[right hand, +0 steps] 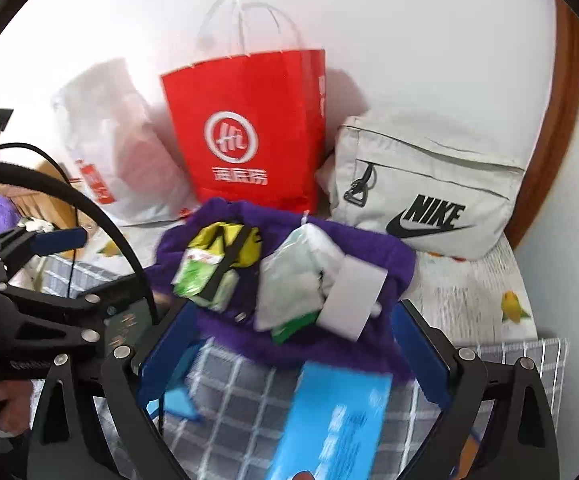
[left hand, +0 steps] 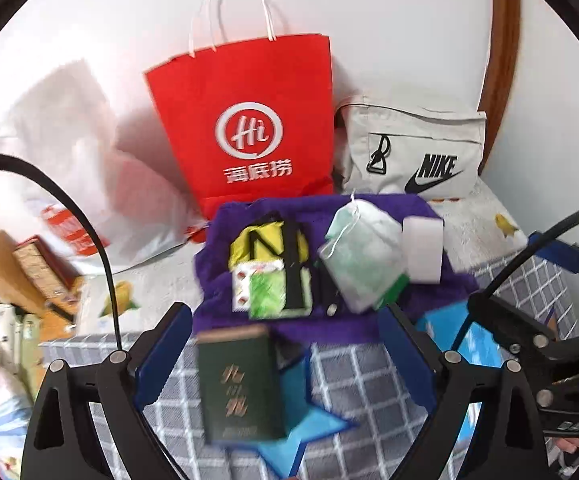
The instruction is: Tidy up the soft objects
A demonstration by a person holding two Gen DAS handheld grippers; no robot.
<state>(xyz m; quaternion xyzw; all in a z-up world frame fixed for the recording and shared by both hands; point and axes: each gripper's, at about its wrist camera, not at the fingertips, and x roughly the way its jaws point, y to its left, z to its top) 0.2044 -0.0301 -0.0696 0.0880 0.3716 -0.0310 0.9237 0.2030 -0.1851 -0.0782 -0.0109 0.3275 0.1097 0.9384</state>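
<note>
Clutter is crowding the space ahead of both pairs of fingers: a purple towel (left hand: 217,276) is lying bunched on the grey checked cloth (left hand: 353,368), carrying a yellow and black pouch (left hand: 257,244), a green sachet (left hand: 265,292), a bagged face mask (left hand: 361,256) and a white sponge block (left hand: 423,248). Beyond the towel, a red paper bag (left hand: 245,120) is standing upright against the wall, with a white Nike bag (left hand: 413,148) leaning beside it and a clear plastic bag (left hand: 73,128) slumping on the other side. The left gripper (left hand: 285,340) is hanging with its fingers apart, and a dark green box (left hand: 237,384) is sitting between them, just short of the towel, over a blue star shape (left hand: 309,432). The right gripper (right hand: 295,344) is likewise spreading its fingers wide, gripping nothing, with a light blue box (right hand: 337,420) blurring between them. Only the right wrist view is showing the left gripper from the side, off to its left, and the sponge resting tilted against the mask. The towel is looking soft, rumpled and deeply coloured.
</note>
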